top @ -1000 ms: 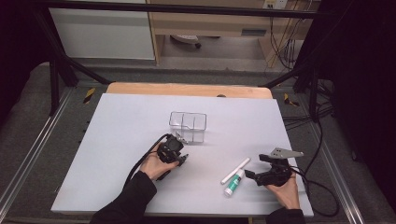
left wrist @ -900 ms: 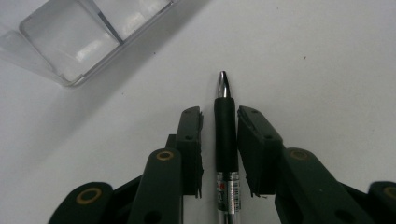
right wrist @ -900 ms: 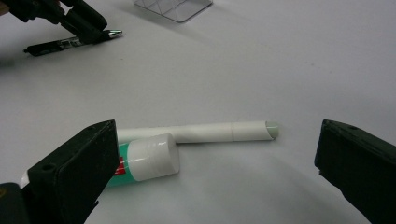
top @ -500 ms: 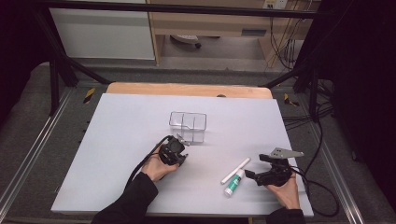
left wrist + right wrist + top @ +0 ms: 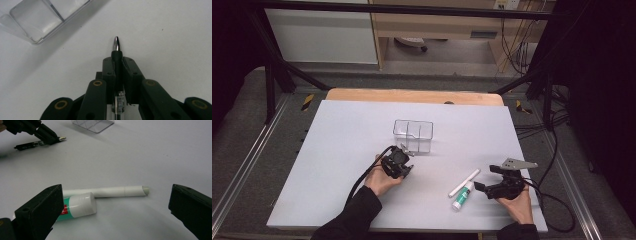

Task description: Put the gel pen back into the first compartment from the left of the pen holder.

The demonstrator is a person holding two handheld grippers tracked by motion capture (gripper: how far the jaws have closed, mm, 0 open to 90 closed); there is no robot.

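High view looks down over the whole table (image 5: 337,150); both gripper views sit close, sharing the clear box (image 5: 413,136) at 12 o'clock.

Bright even overhead light; soft shadows; dark surroundings; high view soft, near jaws blurred.

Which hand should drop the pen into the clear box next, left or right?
Left. The left gripper is already shut on the pen, and the clear box sits just ahead of it. The right gripper is open, farther away by the tube.
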